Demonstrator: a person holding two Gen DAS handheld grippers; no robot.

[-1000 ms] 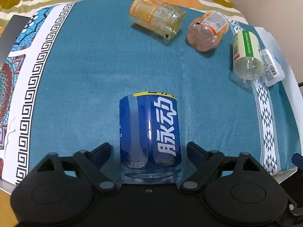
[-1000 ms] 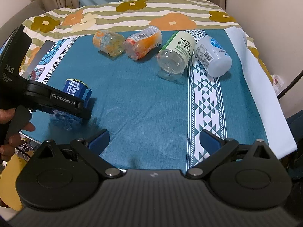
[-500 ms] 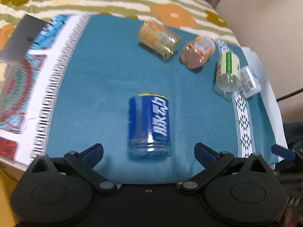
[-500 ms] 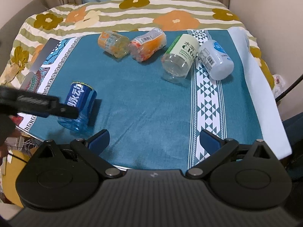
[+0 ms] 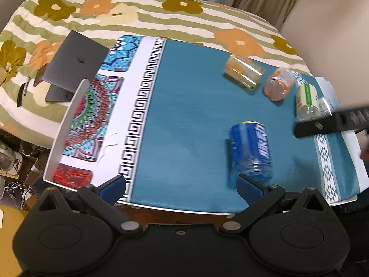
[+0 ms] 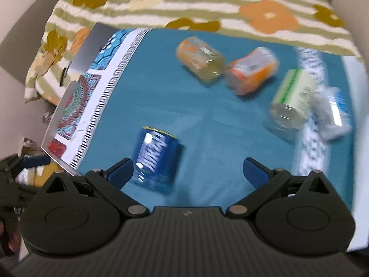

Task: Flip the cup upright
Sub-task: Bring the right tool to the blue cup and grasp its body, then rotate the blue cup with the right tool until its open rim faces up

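A blue-labelled clear cup (image 5: 250, 150) stands on the teal cloth near the table's front edge, its yellow-rimmed end up; it also shows in the right wrist view (image 6: 155, 159). My left gripper (image 5: 181, 188) is open and empty, at the front edge, left of the cup, with its right finger beside it. My right gripper (image 6: 186, 170) is open and empty above the front edge, the cup beside its left finger. The right gripper's body shows in the left wrist view (image 5: 332, 124).
Several cups lie on their sides at the back right: yellow (image 6: 199, 60), orange (image 6: 251, 70), green-labelled (image 6: 291, 101) and white (image 6: 332, 115). A grey laptop (image 5: 73, 67) rests on the flowered bedspread (image 5: 138, 18) at the left. The table's left edge (image 5: 66, 124) is near.
My left gripper has pulled back and swung left, away from the blue cup it straddled. My right gripper has moved left and closer to the blue cup. The cup stays in place.
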